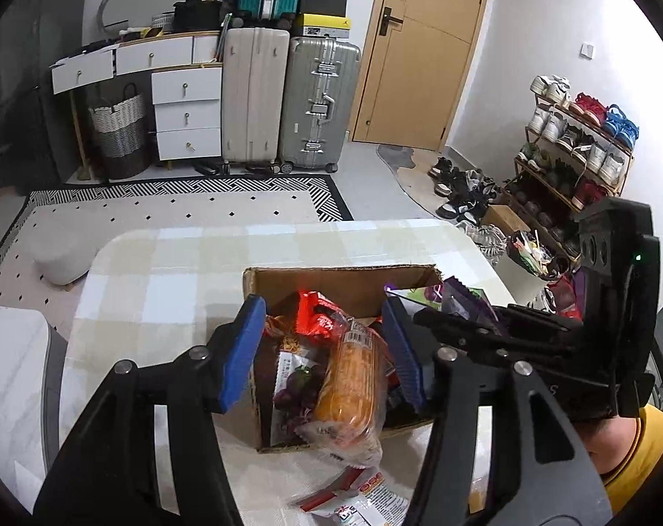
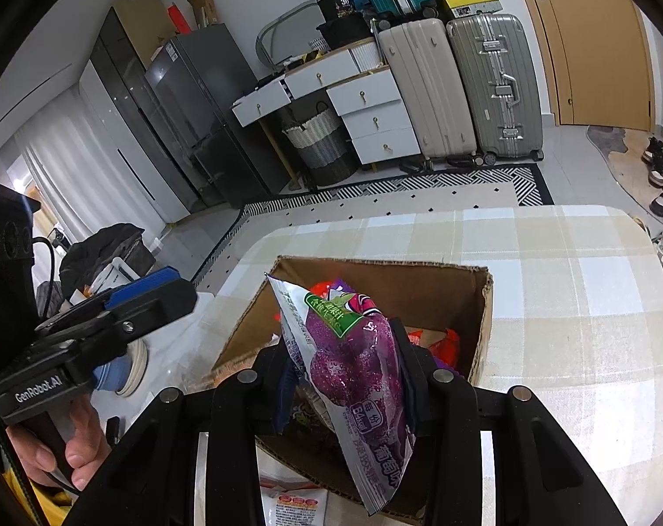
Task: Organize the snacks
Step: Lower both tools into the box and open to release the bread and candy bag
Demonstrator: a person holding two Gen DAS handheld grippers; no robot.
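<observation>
A cardboard box stands on the checked table and holds several snack packs, among them a red pack and a grape pack. An orange corn-like snack in clear wrap leans over the box's near wall. My left gripper is open, its blue pads on either side of that snack, above the box. My right gripper is shut on a purple grape candy bag and holds it over the box. The bag also shows in the left wrist view.
A red-and-white snack pack lies on the table in front of the box, also visible in the right wrist view. Bowls sit at the table's left. Suitcases, drawers and a shoe rack stand beyond.
</observation>
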